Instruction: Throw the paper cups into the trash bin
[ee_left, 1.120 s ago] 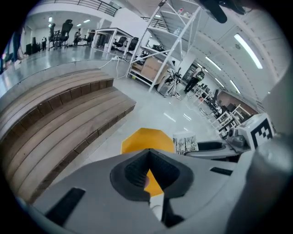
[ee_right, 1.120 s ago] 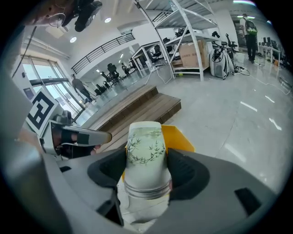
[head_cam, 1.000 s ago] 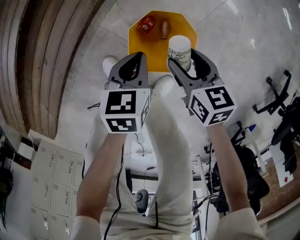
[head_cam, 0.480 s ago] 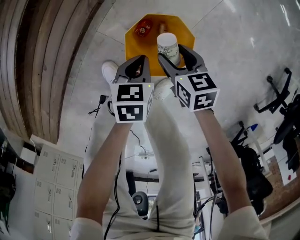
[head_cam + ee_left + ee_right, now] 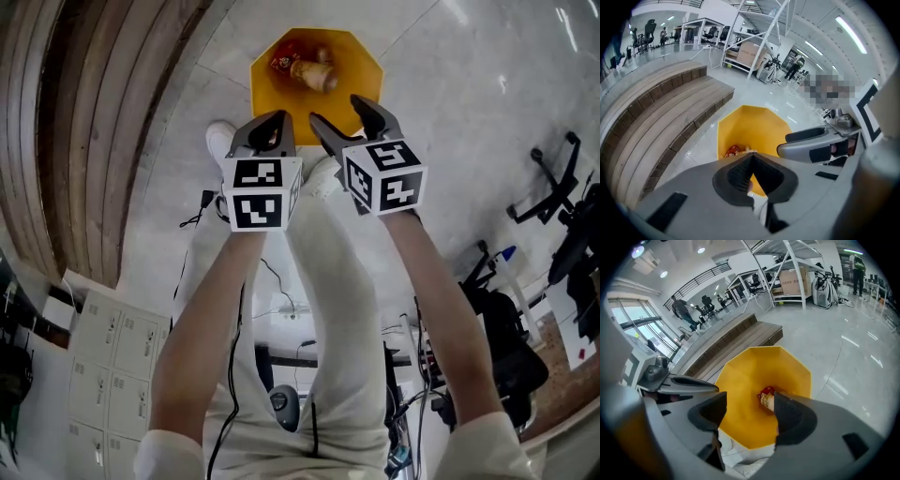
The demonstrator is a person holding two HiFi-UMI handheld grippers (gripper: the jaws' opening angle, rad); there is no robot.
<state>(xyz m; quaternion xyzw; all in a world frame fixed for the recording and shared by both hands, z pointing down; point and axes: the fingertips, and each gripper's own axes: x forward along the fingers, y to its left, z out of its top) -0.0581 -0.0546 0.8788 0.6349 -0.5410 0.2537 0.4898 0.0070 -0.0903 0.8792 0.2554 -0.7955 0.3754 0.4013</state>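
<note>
Close in, the person's left gripper point(image 5: 274, 127) has its jaws pressed together with nothing between them. Just beside it, the right gripper point(image 5: 337, 117) has its jaws spread wide and opening, empty, the gap looking straight down. Beneath both, past a white shoe point(image 5: 220, 141), a yellow octagonal trash bin point(image 5: 366, 56) stands on the pale glossy floor. The paper cup point(image 5: 314, 75) lies on its side about mid-bin, touching a red wrapper point(image 5: 284, 61) nearer the bin's left edge.

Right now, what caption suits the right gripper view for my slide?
Right claw is opening, empty, above the yellow octagonal trash bin, where a pale paper cup lies.
</note>
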